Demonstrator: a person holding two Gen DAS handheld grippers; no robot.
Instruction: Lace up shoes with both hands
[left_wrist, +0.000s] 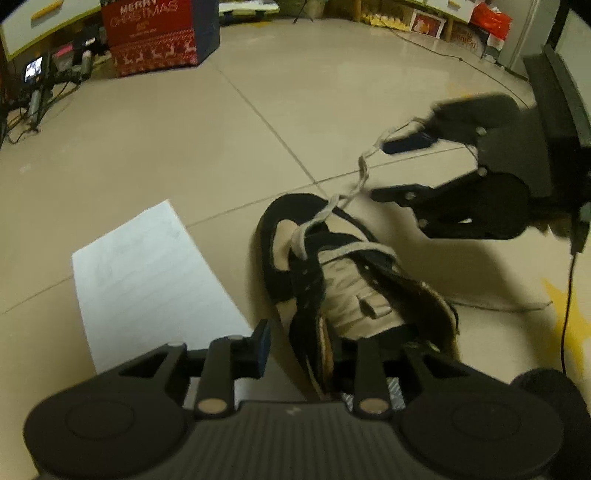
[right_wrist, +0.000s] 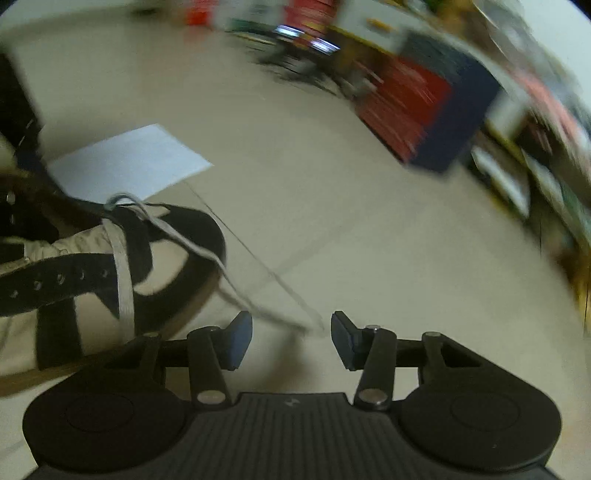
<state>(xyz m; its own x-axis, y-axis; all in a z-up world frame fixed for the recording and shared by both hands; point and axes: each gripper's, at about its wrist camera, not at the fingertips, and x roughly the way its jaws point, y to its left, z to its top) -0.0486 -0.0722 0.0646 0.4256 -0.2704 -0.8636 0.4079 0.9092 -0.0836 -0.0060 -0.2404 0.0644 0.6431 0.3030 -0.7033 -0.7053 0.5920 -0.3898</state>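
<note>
A: What sits nearest in the left wrist view?

B: The left tongs (left_wrist: 301, 345), pointing steeply down over the collar end of the shoe (left_wrist: 332, 266). One blue pad (left_wrist: 263, 341) shows at the left beside the shoe's side; the other finger is hidden against the dark collar, so I cannot tell whether they grip the shoe or merely straddle it.

A: And the shoe itself?

B: It is black and beige and lies on the tiled floor (left_wrist: 184, 147), toe pointing away, just beside a white sheet of paper (left_wrist: 147, 273) on its left. A pale lace (left_wrist: 347, 195) crosses the lowest eyelets and runs off past the toe.

A: Where does that lace go?

B: Up to the right tongs (left_wrist: 376, 170), which hang beyond the toe. In the right wrist view those tongs (right_wrist: 291, 336) stand wide, and the lace's free end (right_wrist: 280, 317) lies loose in the gap; neither pad presses it. That picture is smeared by motion.

A: Anything farther off?

B: A red box printed "MERRY CHRISTMAS" (left_wrist: 151, 37) stands at the floor's far edge, with shelves behind it.
</note>
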